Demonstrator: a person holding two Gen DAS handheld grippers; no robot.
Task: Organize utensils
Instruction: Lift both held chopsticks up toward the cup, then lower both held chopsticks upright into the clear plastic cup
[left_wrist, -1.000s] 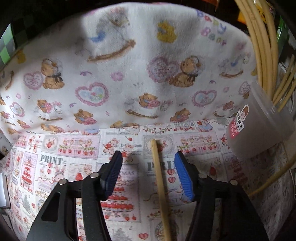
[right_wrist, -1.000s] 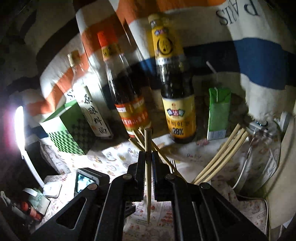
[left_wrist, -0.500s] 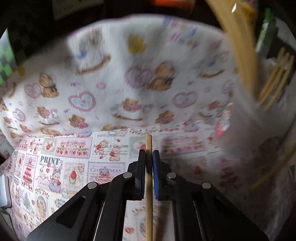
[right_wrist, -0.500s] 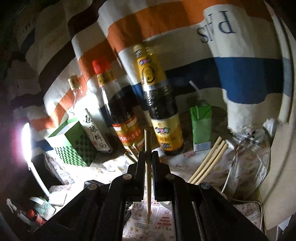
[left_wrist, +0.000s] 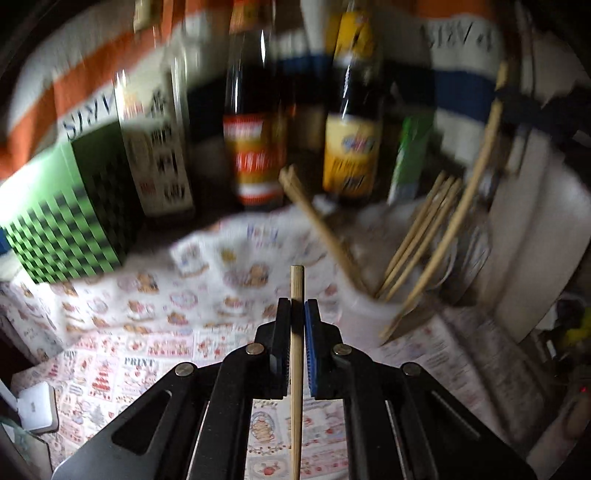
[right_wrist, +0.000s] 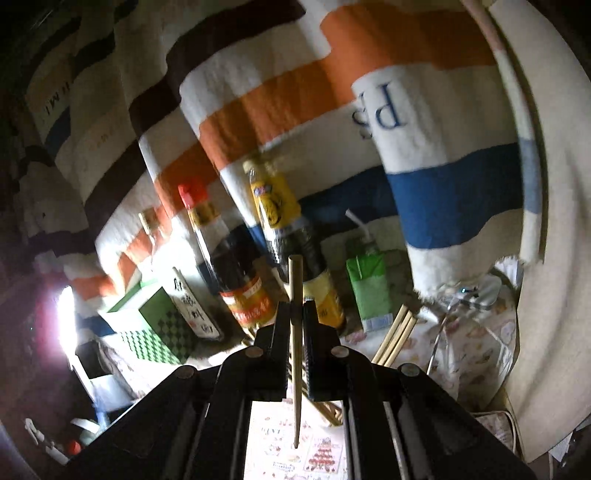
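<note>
Chopsticks: we hold one in each hand-held gripper. Left hand-held gripper (left_wrist: 297, 314) is clamped narrow on a chopstick (left_wrist: 296, 369); right hand-held gripper (right_wrist: 295, 314) likewise pinches its own chopstick (right_wrist: 295, 350). Both are clear of the cloth-covered surface (left_wrist: 147, 350). Step in hand, we judge: carrying. Next calls for tipping each into the white cup (left_wrist: 365, 314) toward the surface's right edge, among the sticks already there.

A pale wooden chopstick (left_wrist: 296, 354) stands clamped lengthwise between closed pads. A second chopstick (right_wrist: 295, 354) is pinched likewise. More chopsticks (left_wrist: 417, 240) lean bundled in a white cup (left_wrist: 369, 310).
</note>
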